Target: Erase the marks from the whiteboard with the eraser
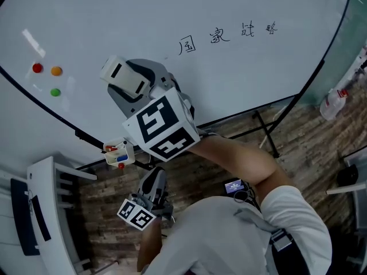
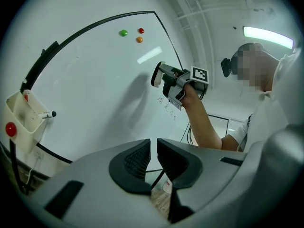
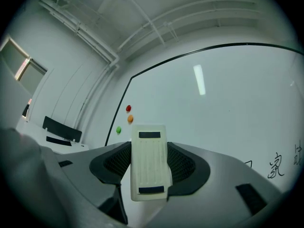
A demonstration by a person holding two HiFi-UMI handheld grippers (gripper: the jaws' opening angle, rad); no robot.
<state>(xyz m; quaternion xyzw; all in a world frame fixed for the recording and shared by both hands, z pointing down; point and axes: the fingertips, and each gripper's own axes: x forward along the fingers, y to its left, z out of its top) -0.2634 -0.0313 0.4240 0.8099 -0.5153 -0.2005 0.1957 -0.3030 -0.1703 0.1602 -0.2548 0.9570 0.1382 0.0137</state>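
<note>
The whiteboard [image 1: 172,10] carries a row of black handwritten marks [image 1: 218,36] at its upper right. My right gripper [image 1: 131,85] is shut on the white eraser [image 1: 119,72], which it holds in front of the board, left of and below the marks. In the right gripper view the eraser [image 3: 149,167] stands upright between the jaws, with the marks [image 3: 275,165] off to the right. The left gripper view shows the eraser [image 2: 157,74] a little off the board. My left gripper [image 1: 152,181] hangs low below the board, shut with nothing held [image 2: 153,151].
Red [image 1: 37,68], orange [image 1: 56,71] and green [image 1: 55,92] magnets sit on the board's left. A pen tray [image 1: 118,152] with markers hangs at the lower edge. The black stand legs [image 1: 264,128], a bottle [image 1: 334,103] and a white rack [image 1: 46,211] stand around.
</note>
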